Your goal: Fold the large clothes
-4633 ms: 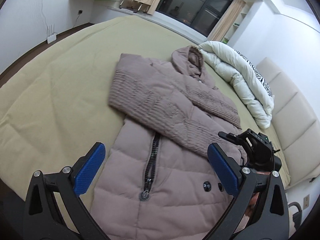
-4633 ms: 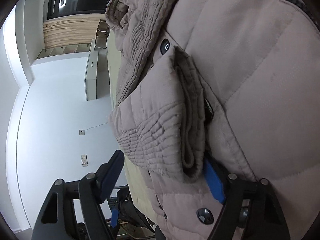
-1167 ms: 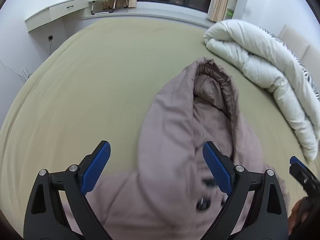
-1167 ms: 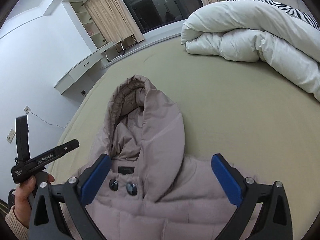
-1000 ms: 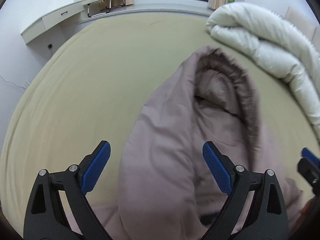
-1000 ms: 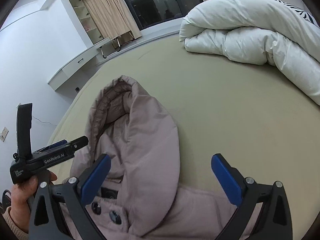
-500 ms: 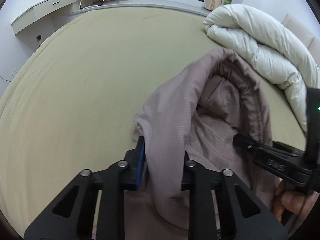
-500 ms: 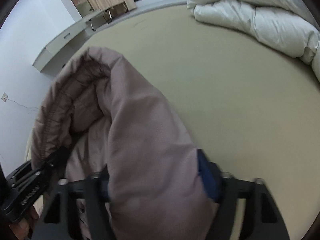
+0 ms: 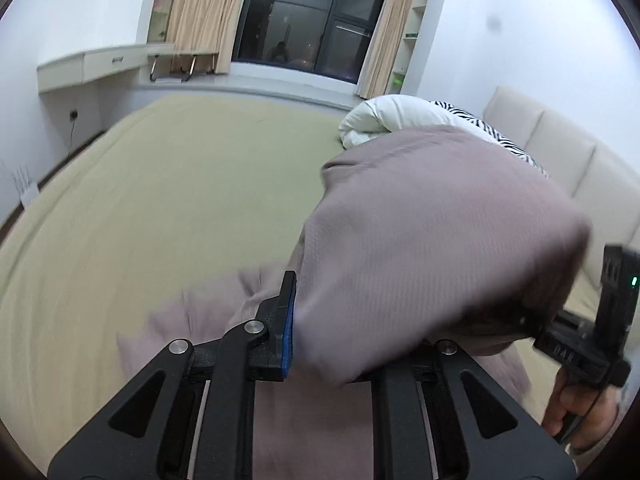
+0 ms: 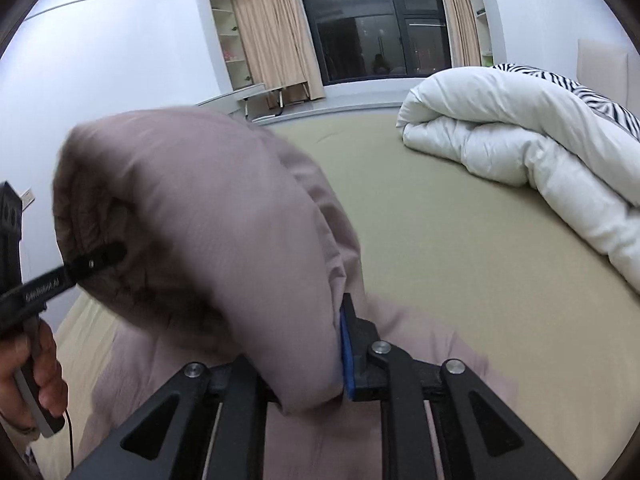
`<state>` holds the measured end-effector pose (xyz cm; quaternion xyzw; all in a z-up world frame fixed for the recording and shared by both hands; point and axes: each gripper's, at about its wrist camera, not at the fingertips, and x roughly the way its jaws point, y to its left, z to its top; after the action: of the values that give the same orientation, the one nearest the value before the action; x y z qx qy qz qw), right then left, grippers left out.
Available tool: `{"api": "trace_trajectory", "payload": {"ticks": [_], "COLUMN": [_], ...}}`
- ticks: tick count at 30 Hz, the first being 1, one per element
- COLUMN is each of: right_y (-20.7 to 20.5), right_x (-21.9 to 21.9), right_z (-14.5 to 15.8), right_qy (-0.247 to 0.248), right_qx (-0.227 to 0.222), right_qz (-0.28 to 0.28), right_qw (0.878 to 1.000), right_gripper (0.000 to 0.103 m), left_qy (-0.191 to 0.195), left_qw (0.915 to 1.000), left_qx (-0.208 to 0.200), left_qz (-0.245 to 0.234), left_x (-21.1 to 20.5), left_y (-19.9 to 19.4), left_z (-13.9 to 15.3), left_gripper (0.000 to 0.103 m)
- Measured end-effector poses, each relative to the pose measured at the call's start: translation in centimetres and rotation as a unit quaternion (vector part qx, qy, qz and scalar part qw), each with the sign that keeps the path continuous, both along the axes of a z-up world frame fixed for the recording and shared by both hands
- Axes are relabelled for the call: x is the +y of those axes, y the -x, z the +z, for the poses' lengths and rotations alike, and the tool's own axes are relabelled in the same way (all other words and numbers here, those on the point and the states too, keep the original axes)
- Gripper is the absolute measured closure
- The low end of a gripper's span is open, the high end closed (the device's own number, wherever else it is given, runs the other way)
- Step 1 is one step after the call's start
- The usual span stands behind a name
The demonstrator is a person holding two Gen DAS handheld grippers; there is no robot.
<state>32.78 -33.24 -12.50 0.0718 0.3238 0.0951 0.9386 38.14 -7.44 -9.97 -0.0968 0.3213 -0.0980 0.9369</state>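
A mauve padded coat lies on the olive bed (image 9: 160,200). Its hood (image 9: 440,220) is lifted off the bed and bulges up between both grippers. My left gripper (image 9: 320,332) is shut on the hood's left side; only its left blue pad (image 9: 287,332) shows, the other is under fabric. My right gripper (image 10: 316,356) is shut on the hood's (image 10: 208,208) right side, with one blue pad (image 10: 346,356) showing. The coat's body (image 10: 320,440) lies flat below the grippers. Each gripper shows in the other's view, at the hood's opening.
A rolled white duvet (image 10: 520,140) with a zebra-striped pillow lies at the right of the bed, by the beige headboard (image 9: 560,152). A white desk (image 9: 100,64) and a dark window (image 9: 312,24) are at the far wall.
Both grippers, shut on the hood half a second ago, have lifted it off the bed and tilted up. One second ago both were open over the hood.
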Motion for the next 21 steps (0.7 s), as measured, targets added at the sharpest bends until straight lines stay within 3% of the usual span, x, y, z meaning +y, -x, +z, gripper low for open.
{"api": "trace_trajectory", "payload": {"ticks": [2,3,4,5,8,9,13,17,21], "right_y": [4.3,6.3,8.0,10.1,14.1,14.6,13.9,9.4,4.3], "right_x": [0.6,0.7,0.4,0.3,-0.7,-1.0,-1.4,0.0,2.5], "right_z": [-1.8,-3.0,-3.7,-4.5,-5.1,-4.9,-0.8,2.5,1.9], "right_qy": [-0.008,-0.025,-0.038,-0.048,-0.065,-0.072,-0.089,-0.087,-0.058], "right_qx": [0.025,0.041,0.052,0.062,0.076,0.077,0.037,0.001,0.017], "right_qz": [-0.006,-0.011,-0.013,-0.018,-0.039,-0.043,-0.036,-0.022,-0.008], "right_qw": [1.0,0.999,0.998,0.997,0.994,0.993,0.995,0.996,0.998], "right_gripper": [0.049,0.026,0.014,0.013,0.013,0.014,0.03,0.042,0.054], "left_qy": [-0.001,-0.005,-0.013,-0.014,0.031,0.03,0.034,0.018,-0.015], "left_qw": [0.9996,0.9986,0.9972,0.9957,0.9875,0.987,0.9946,0.9995,0.9993], "left_qx": [0.028,0.052,0.073,0.091,0.154,0.158,0.097,0.026,0.025], "left_qz": [0.005,0.008,0.006,0.009,0.01,0.012,0.019,0.003,-0.025], "left_x": [0.1,0.3,0.6,0.9,1.7,2.0,3.1,1.7,-2.2], "left_y": [3.9,6.0,8.2,9.8,13.4,14.4,16.5,12.3,5.0], "left_z": [-1.6,-2.9,-3.9,-4.9,-6.9,-6.7,-2.3,2.9,2.8], "left_gripper": [0.084,0.083,0.081,0.078,0.078,0.078,0.078,0.078,0.078]}}
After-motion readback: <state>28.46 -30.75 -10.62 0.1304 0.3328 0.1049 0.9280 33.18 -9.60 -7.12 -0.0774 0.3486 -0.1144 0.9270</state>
